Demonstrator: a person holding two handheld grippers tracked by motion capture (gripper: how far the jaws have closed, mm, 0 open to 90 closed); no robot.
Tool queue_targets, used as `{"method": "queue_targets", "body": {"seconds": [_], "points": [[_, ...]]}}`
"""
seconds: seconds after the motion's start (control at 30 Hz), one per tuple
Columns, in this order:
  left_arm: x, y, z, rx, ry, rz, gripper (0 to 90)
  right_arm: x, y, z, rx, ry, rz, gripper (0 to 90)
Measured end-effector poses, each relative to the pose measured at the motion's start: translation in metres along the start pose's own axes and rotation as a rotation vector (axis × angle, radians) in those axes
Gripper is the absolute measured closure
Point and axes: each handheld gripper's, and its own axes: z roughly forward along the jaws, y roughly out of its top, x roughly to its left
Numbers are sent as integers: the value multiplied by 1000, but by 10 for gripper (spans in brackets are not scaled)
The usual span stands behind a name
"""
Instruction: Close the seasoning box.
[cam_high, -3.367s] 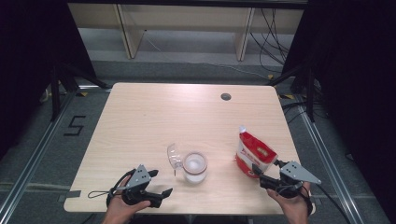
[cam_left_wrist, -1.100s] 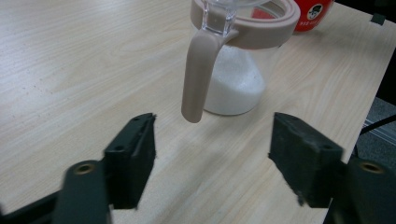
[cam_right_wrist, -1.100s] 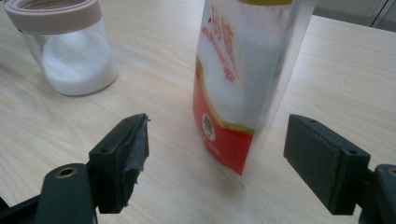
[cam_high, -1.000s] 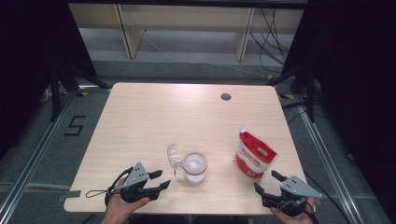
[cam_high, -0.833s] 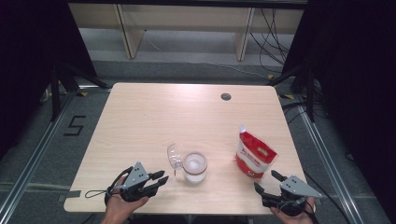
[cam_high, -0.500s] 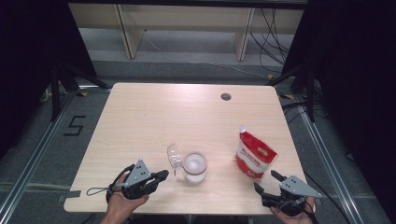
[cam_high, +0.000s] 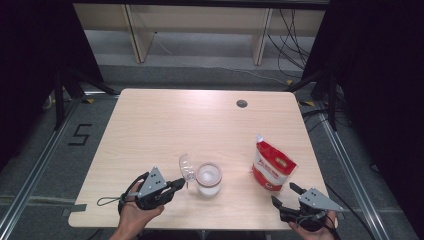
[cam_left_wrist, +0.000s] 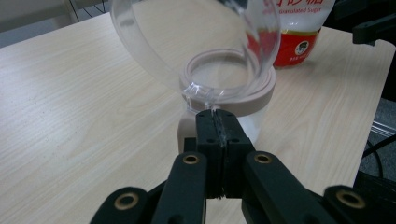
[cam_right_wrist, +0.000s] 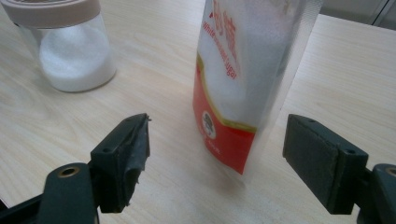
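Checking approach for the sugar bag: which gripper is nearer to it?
Right. The right gripper sits open just in front of the sugar bag, not touching; the left gripper is beyond the jar, shut on its clear lid.

Jar (cam_high: 208, 179) left of sugar bag (cam_high: 272, 163) — well apart.

The left tongs (cam_left_wrist: 218, 122) pinch the clear lid's (cam_left_wrist: 196, 42) tab above the pink-rimmed jar (cam_left_wrist: 233, 86); a sugar bag (cam_left_wrist: 296, 32) stands behind.

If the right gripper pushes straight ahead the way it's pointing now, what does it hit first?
Most likely the red-and-clear sugar pouch: it stands upright directly ahead, between the open jaws of the right gripper, with bare table before it. How wide that gap is cannot be judged.
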Motion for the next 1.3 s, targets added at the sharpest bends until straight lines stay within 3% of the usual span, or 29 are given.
{"method": "queue_targets", "body": {"seconds": [0.1,0.13,0.17,0.5,0.53,0.63,0.7,0.77,0.87,0.9,1.03,1.07,1.1,1.27,1.3], "points": [[-2,4,0,-7,-2,5,882,1,0,-1,-2,-12,8,237],[-1,5,0,-12,-1,11,881,3,0,-2,12,-9,44,237],[-1,6,0,-13,-6,9,881,0,0,-1,3,-8,8,237],[-3,8,5,-12,-33,23,866,0,0,-1,5,-6,9,239],[-5,8,5,-16,-31,0,860,0,0,-1,2,-3,14,239],[-4,9,6,-19,-39,23,848,0,0,-1,3,-5,13,239],[-6,9,7,-25,-45,-1,841,0,0,-1,3,-5,13,239],[-5,9,6,-26,-43,14,822,0,0,-1,3,-5,13,239],[-4,8,7,-32,-52,8,776,0,0,-1,2,-5,14,239],[-4,7,7,-33,-54,-18,776,0,0,-1,2,-5,14,239],[-2,5,4,-16,-58,3,689,0,0,-1,1,-5,13,239],[-3,4,4,-12,-54,-29,658,0,0,-1,-1,-9,7,239],[-3,3,3,-11,-52,-34,630,-1,0,-1,0,-10,2,239],[-1,-2,0,5,-67,-45,495,0,0,-2,-1,-7,18,239],[-1,-3,-1,9,-67,-41,495,2,0,-2,3,-11,40,238]]}}
